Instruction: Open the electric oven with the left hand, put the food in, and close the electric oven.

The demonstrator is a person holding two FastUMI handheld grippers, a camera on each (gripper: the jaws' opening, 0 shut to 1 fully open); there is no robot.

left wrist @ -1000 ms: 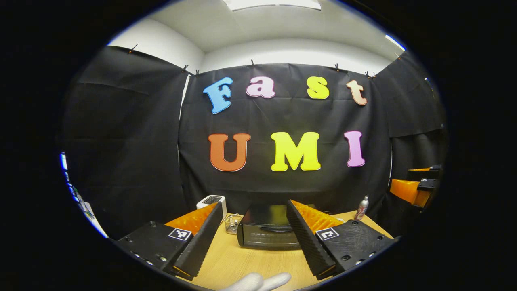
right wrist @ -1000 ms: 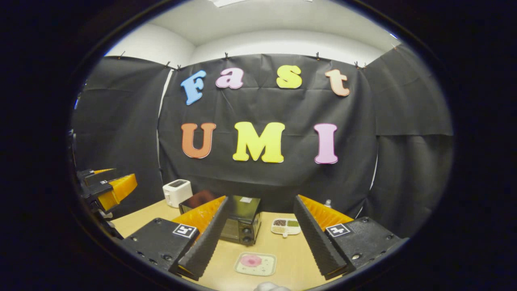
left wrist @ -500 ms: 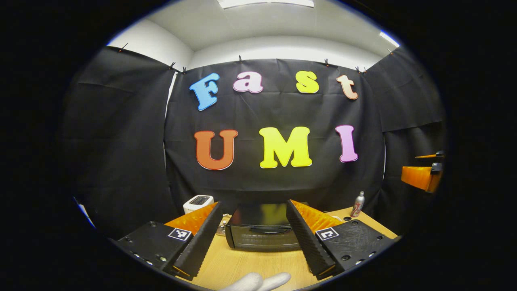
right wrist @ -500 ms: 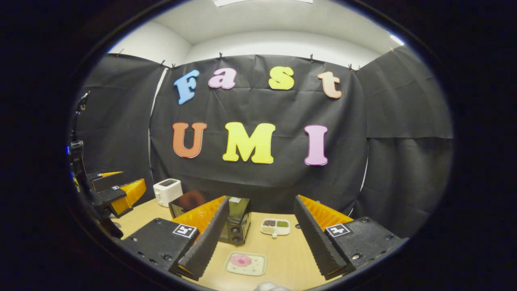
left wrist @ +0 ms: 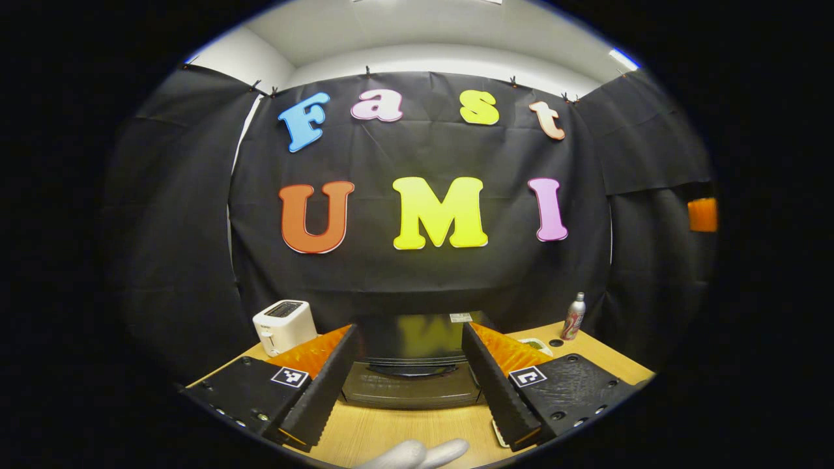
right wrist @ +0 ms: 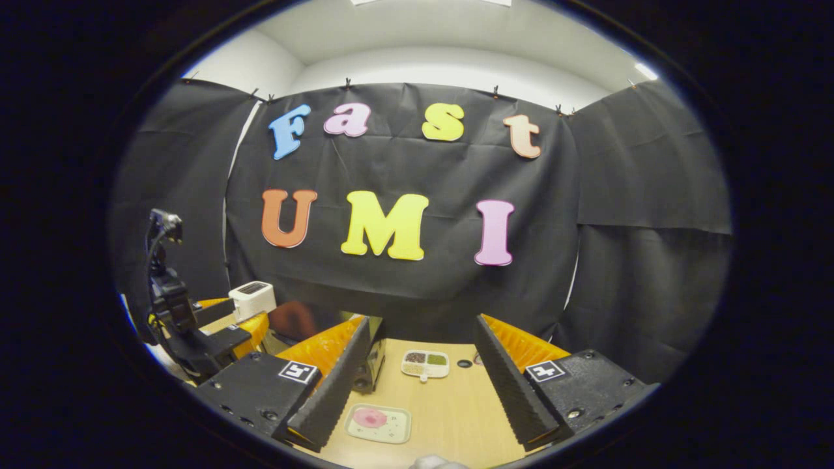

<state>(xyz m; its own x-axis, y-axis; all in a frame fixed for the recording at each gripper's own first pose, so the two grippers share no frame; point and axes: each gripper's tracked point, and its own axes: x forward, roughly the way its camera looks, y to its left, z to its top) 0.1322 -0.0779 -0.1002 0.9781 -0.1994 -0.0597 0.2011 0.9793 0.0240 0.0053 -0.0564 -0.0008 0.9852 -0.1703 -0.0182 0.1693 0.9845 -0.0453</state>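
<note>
Oven: the black oven (left wrist: 412, 365) stands on the wooden tabletop (left wrist: 397, 430) against the booth's back wall; its door is closed, with the handle across the upper part of the door. In the left gripper view it sits straight ahead, framed between the two fingers. In the right gripper view only its right end (right wrist: 373, 355) shows, partly hidden behind that tool's left finger.

Left tool: the left tool (left wrist: 409, 391) is spread wide, nothing between its fingers, apart from the oven door and pointed at it. In the right gripper view it shows left of the oven (right wrist: 225, 332), with black hardware behind it.

Food: a pale tray with a pink piece of food (right wrist: 378, 423) lies on the tabletop in front of the oven's right end, nearer the camera. A white divided dish (right wrist: 425, 363) with dark, tan and green fillings lies to the right of the oven, farther back.

Right tool: the right tool (right wrist: 420, 397) is spread wide and holds nothing; the pink-food tray lies below and ahead, between its fingers in the picture.

Toaster: a white toaster (left wrist: 284, 324) stands left of the oven, near the wall.

Can: a slim can (left wrist: 573, 316) stands right of the oven, well apart, by the tabletop's far edge.

Hand: white-gloved fingers (left wrist: 417, 452) show under the left tool.
</note>
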